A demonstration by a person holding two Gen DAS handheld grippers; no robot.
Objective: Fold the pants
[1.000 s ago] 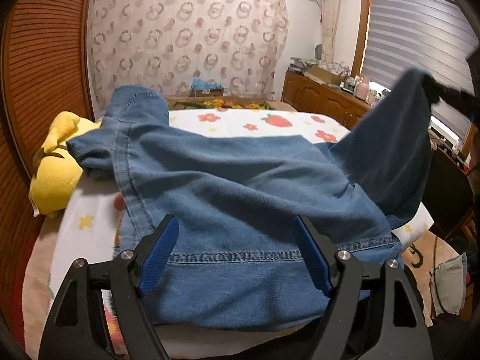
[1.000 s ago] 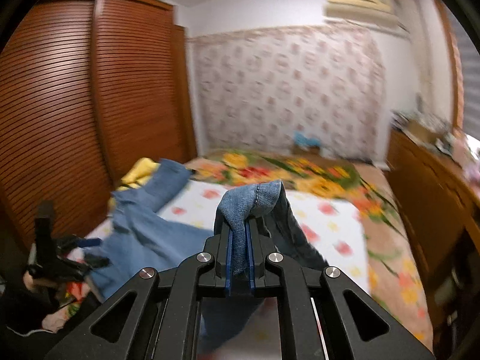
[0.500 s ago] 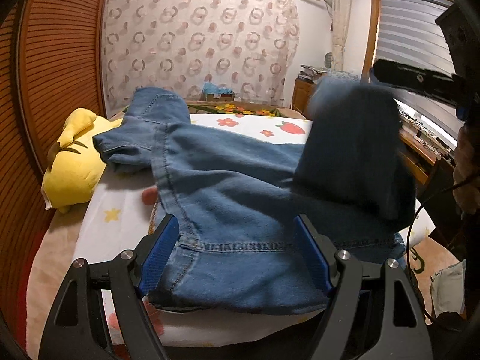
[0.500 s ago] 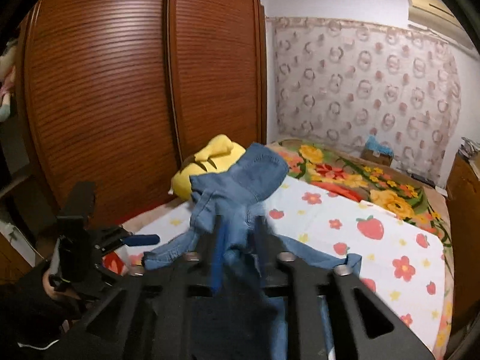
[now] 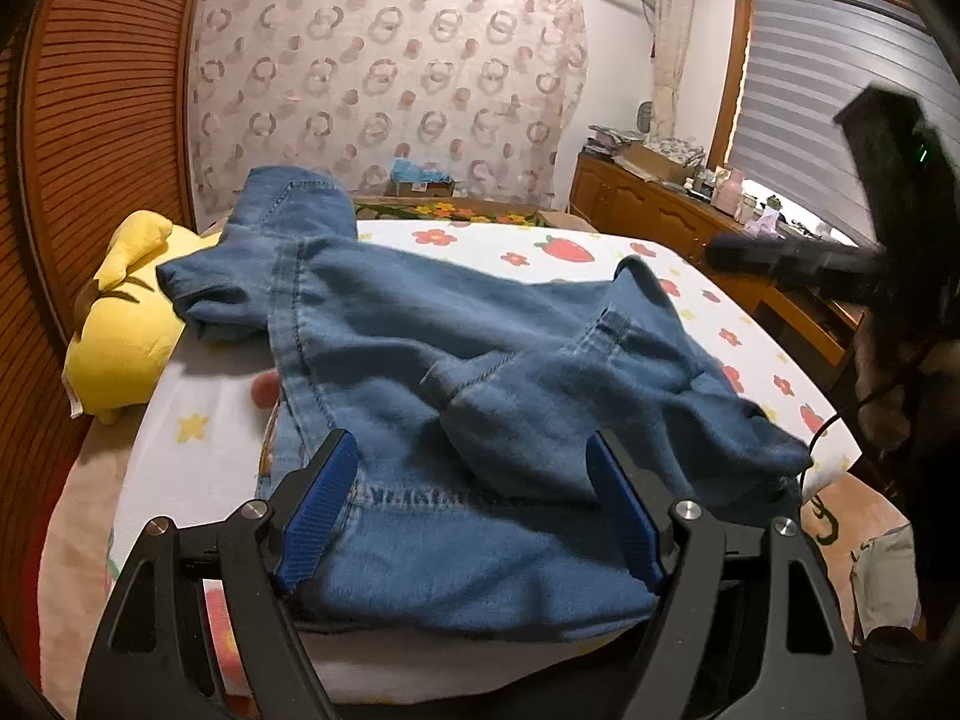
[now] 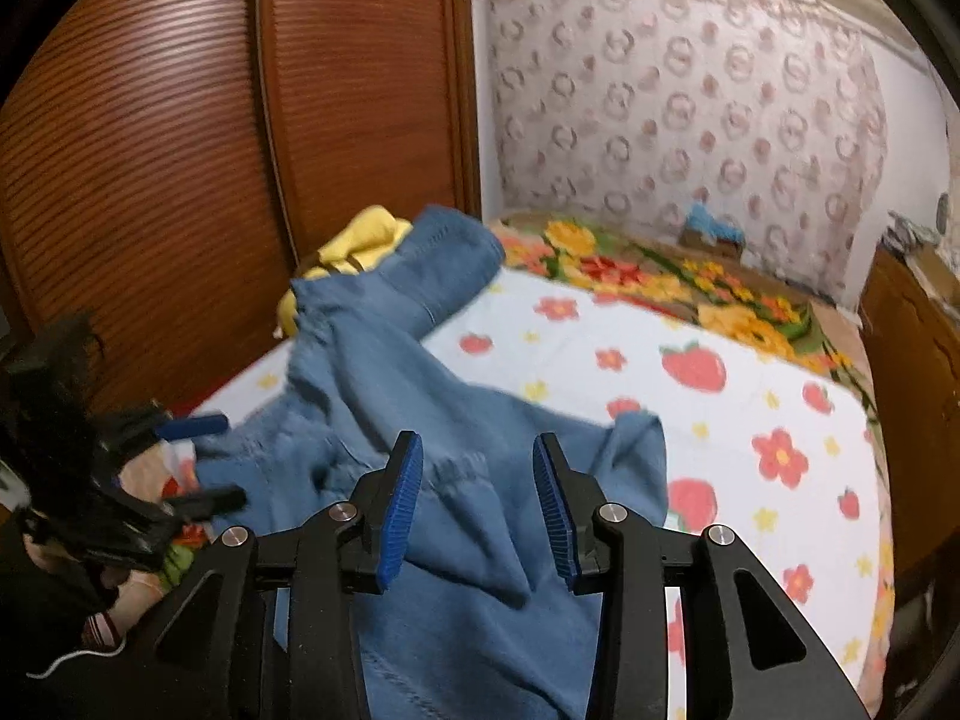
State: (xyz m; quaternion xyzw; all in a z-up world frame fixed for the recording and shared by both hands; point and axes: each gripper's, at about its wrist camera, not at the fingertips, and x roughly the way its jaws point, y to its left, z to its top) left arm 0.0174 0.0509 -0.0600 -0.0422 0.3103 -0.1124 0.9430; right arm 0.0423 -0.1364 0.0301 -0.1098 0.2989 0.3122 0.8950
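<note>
Left wrist view: blue denim pants (image 5: 456,360) lie on the bed (image 5: 750,330), one leg flopped over the body, far leg end against the yellow plush (image 5: 120,324). Left hand-held gripper (image 5: 474,510) open, empty, above the near hem. Denim looks soft but heavy, likely droops; take it at stitched hems.

Right wrist view: right hand-held gripper (image 6: 477,504) jaws have just been opening, cloth below, not pinched. Free bed right of the pants (image 6: 420,420); wardrobe (image 6: 210,150) close behind the plush.

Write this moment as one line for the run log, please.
step: fold pants | jeans: leg dropped across, on bed | right hand-held gripper: just opened, empty | left hand-held gripper: open over hem
</note>
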